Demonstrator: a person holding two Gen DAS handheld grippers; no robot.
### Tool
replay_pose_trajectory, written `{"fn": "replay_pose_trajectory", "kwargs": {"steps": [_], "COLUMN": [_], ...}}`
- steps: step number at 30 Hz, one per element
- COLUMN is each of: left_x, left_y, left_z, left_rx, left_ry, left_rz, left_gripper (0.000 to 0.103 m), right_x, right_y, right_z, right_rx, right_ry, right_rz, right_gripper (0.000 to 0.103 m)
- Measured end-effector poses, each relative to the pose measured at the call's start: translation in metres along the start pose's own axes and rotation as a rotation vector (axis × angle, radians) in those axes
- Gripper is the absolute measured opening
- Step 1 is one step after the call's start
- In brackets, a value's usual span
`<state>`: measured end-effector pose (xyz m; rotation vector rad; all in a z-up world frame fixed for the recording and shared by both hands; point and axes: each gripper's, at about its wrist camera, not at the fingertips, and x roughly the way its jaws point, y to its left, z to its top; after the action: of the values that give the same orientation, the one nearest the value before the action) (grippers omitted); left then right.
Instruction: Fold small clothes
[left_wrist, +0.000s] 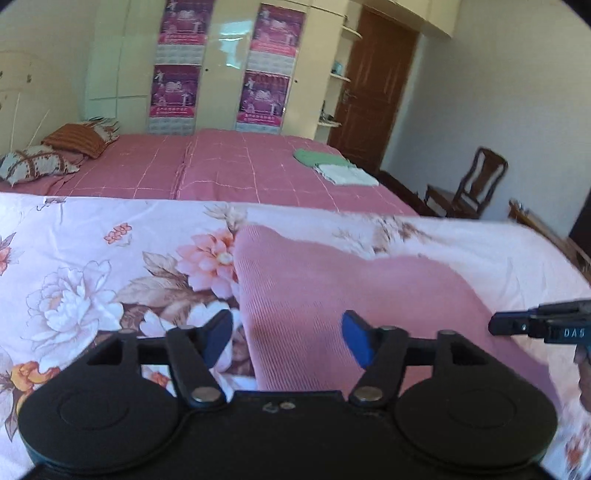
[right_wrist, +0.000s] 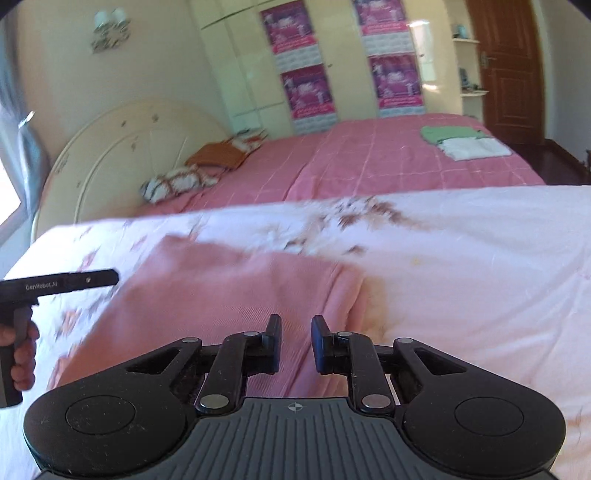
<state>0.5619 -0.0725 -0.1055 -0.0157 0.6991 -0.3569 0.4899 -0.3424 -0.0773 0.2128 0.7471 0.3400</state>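
A pink ribbed garment (left_wrist: 332, 288) lies flat on a floral sheet (left_wrist: 92, 277); it also shows in the right wrist view (right_wrist: 221, 288). My left gripper (left_wrist: 288, 338) is wide open just above the garment's near left part, holding nothing. My right gripper (right_wrist: 296, 343) is partly open over the garment's near right part, with nothing between its fingers. The right gripper's body (left_wrist: 543, 325) enters the left wrist view at the right edge. The left gripper's body (right_wrist: 59, 282) and the hand holding it show at the left of the right wrist view.
Behind the floral surface is a bed with a pink checked cover (left_wrist: 229, 166). Folded green (left_wrist: 317, 157) and white (left_wrist: 347, 174) clothes lie on its far right. Pillows (left_wrist: 77, 140) lie at its head. A wardrobe, a wooden door (left_wrist: 369, 92) and a chair (left_wrist: 469, 184) stand beyond.
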Motion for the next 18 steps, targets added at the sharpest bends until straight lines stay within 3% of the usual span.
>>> {"fn": "replay_pose_trajectory", "kwargs": {"steps": [1,3,6,9,11,12,13,18], "left_x": [0.008,0.01,-0.006,-0.04,-0.06,-0.066,-0.071,-0.065], "left_y": [-0.008,-0.007,-0.001,0.003,0.004,0.004,0.003,0.011], "left_z": [-0.008,-0.023,-0.015,-0.024,-0.038,-0.046,-0.055,-0.085], "left_rx": [0.054,0.053,-0.017,-0.06,-0.106,-0.129,-0.149,-0.231], "left_ry": [0.051,0.024,0.031,0.021,0.042,0.057,0.068,0.128], "left_rz": [0.03,0.044,0.046,0.017,-0.019,-0.028,-0.039,-0.023], "left_gripper": [0.069,0.073,0.068,0.069,0.071,0.071,0.071,0.072], "right_x": [0.001,0.014,0.009,-0.024,-0.047,-0.057,-0.065,-0.069], "right_y": [0.005,0.011,0.014,0.017,0.015,0.015,0.015,0.023], "right_z": [-0.009,-0.027,-0.026,-0.03,-0.042,-0.05,-0.059,-0.087], "right_rx": [-0.023,-0.081,-0.059,-0.002,0.08,0.115,0.145,0.259], "right_ry": [0.023,0.076,0.058,-0.002,-0.013,-0.01,-0.004,0.036], "right_rz": [0.004,-0.066,-0.085,-0.054,-0.041,-0.022,0.0,0.026], "right_gripper": [0.018,0.018,0.018,0.018,0.026,0.042,0.046,0.046]}}
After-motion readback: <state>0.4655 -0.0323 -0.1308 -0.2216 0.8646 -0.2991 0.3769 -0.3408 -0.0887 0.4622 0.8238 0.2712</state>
